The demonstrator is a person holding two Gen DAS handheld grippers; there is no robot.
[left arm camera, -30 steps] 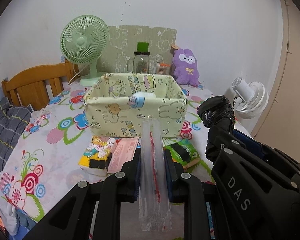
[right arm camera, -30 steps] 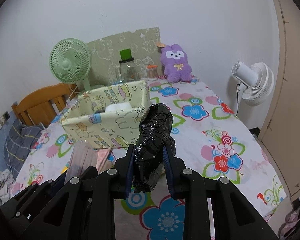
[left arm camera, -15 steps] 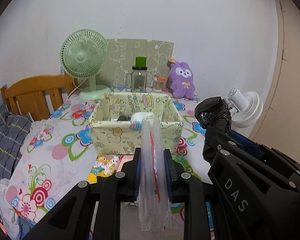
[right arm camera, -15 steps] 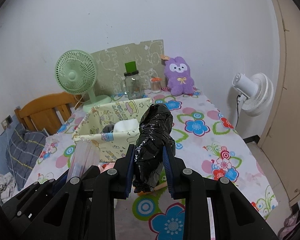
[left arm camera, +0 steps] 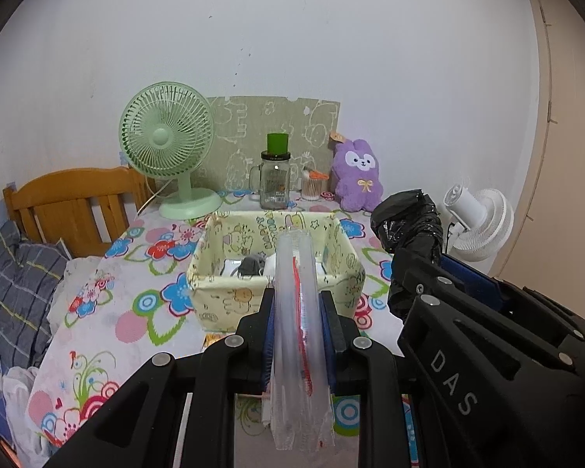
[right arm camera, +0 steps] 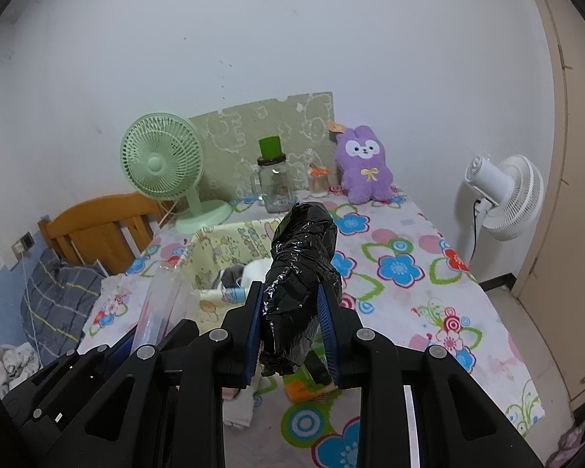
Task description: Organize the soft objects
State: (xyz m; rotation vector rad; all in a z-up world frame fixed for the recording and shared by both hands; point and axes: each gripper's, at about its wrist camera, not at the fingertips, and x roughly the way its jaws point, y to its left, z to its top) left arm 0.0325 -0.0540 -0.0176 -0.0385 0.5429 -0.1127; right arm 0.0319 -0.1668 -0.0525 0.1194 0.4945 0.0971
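The left gripper (left arm camera: 298, 312) has its fingers (left arm camera: 268, 319) pressed against a clear plastic packet (left arm camera: 298, 335) with a red strip, held upright in the air. The right gripper (right arm camera: 290, 312) clamps a crinkled black plastic bundle (right arm camera: 302, 273) between its blue-padded fingers (right arm camera: 325, 312); it too is raised off the surface. Ahead of both, on the floral table (right arm camera: 409, 284), sits a pale yellow cartoon-print fabric box (left arm camera: 230, 296) with white and grey soft items inside. Below the right gripper lie an orange packet (right arm camera: 300, 390) and a folded white cloth (right arm camera: 240, 405). Behind the box stand a green fan (left arm camera: 167, 144), a glass jar (left arm camera: 275, 179) and a purple plush rabbit (left arm camera: 357, 179).
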